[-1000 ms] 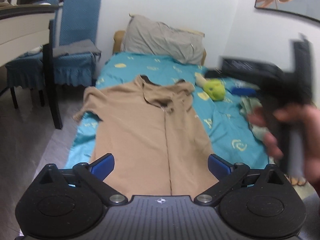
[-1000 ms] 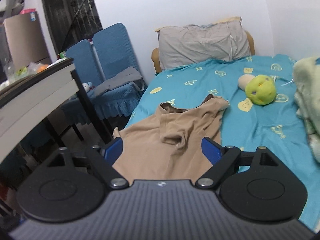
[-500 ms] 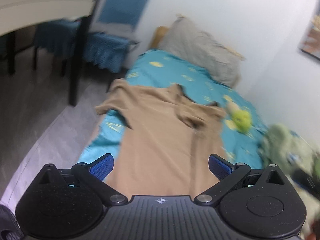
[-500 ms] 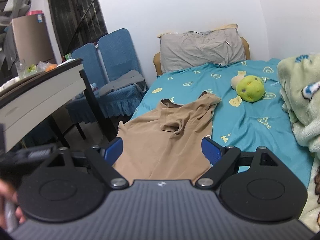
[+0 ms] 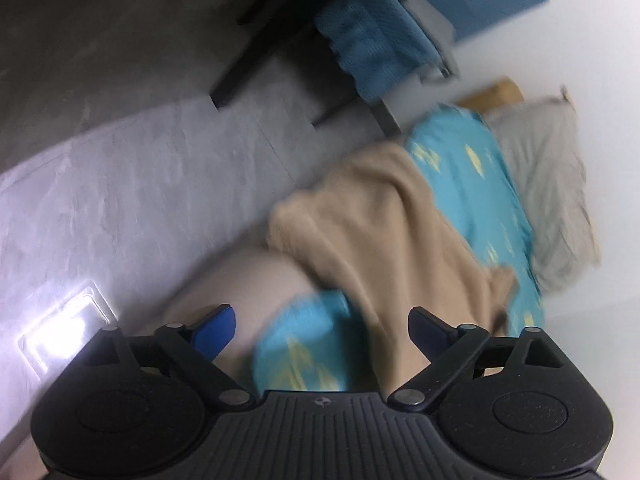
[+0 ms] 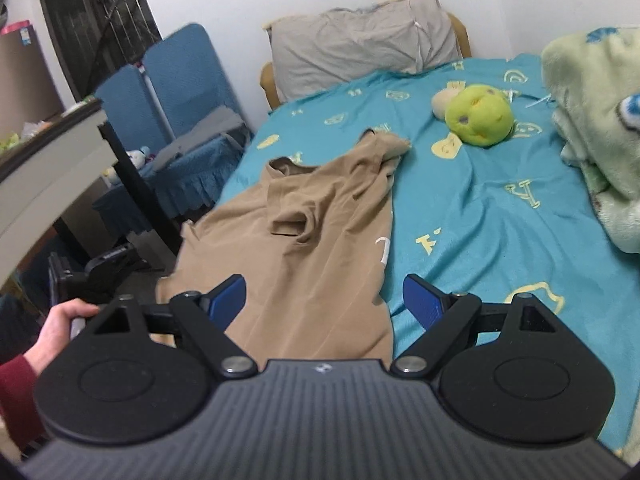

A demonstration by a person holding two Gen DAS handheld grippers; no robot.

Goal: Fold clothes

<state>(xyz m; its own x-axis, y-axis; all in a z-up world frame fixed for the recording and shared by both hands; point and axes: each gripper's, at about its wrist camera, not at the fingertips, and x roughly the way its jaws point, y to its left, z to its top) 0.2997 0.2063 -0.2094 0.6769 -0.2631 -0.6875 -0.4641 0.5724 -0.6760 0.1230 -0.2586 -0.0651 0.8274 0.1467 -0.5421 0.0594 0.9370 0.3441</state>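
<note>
Shirt (image 6: 316, 240), tan and lying lengthwise on the bed (image 6: 480, 216), covers the side of the blue patterned sheet nearest the floor; one sleeve hangs over the bed's edge, and the collar end is rumpled, pointing toward the grey pillow (image 6: 360, 48). A green soft toy (image 6: 480, 116) sits on the sheet near the pillow, well apart from the shirt, and a pale green blanket (image 6: 592, 128) is heaped along the far side. The right claw (image 6: 324, 300) hangs wide above the shirt's lower hem, nothing between its fingers. The left claw (image 5: 322, 328) is tilted and blurred, set over the bed's edge where the sleeve drapes; its jaws are closing but stand wide, with sheet and shirt seen beyond them, none of it pinched. In the right wrist view a hand (image 6: 60, 328) in a red sleeve holds that left claw beside the bed. Blue chairs (image 6: 176, 92) stand against the wall by the bed.
</note>
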